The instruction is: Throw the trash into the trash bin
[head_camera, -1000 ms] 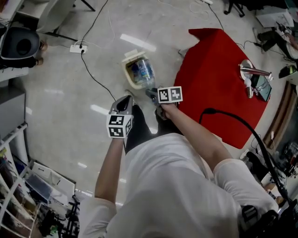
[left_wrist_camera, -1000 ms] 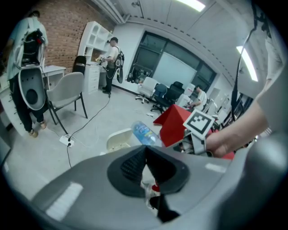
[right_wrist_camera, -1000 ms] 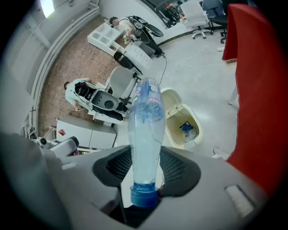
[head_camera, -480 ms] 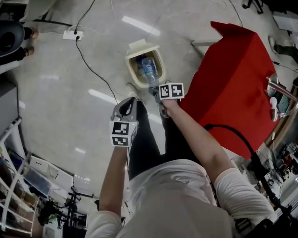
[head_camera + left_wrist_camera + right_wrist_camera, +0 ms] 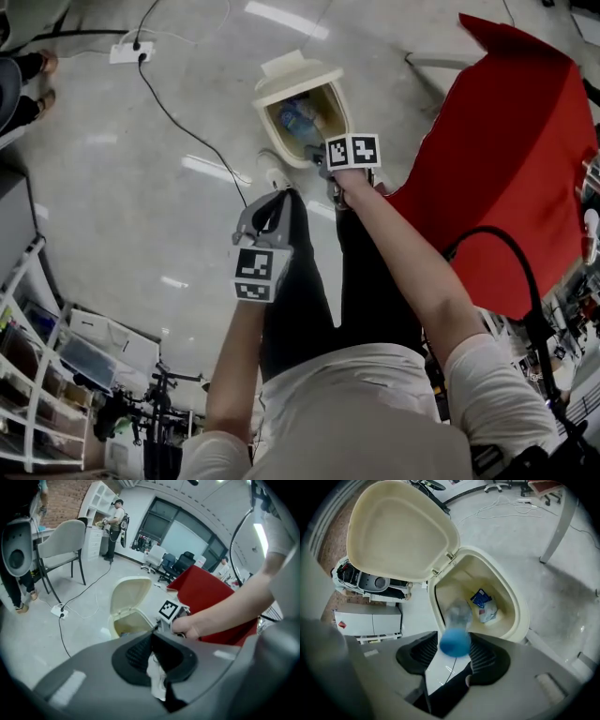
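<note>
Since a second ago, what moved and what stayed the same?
The right tongs carried the bottle down to the mouth of the trash bin. They have just been opening, and the blurred bottle, its blue cap between them, looks to be dropping in. The bin stayed put with its lid up. The left tongs stayed alongside and grip a white scrap.

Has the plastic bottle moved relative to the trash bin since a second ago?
Yes. The bottle has dropped toward the trash bin: earlier it hung above the rim, now its body lies within the opening.
</note>
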Action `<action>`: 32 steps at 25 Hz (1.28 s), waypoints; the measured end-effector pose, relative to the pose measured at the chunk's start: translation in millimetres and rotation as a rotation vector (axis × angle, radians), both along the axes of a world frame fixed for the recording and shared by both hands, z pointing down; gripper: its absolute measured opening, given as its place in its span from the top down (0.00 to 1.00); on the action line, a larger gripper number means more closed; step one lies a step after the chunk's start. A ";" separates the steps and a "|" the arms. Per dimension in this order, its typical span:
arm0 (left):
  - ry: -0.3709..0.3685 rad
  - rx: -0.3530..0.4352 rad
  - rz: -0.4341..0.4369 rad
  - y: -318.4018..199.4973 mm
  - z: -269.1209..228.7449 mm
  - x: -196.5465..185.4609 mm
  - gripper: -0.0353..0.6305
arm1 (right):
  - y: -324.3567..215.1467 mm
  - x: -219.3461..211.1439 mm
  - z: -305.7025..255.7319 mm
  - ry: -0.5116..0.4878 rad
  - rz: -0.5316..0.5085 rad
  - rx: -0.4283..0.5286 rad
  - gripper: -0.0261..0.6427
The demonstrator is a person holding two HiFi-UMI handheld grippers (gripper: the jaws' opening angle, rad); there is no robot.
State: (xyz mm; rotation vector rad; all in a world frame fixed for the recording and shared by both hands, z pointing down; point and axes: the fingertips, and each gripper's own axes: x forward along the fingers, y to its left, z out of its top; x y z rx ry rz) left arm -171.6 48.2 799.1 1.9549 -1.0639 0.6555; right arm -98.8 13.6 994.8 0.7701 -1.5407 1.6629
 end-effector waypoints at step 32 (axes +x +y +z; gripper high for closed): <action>-0.007 0.139 -0.031 34.2 -271.4 21.9 0.94 | 37.0 63.4 -420.7 -0.112 -0.237 0.658 0.96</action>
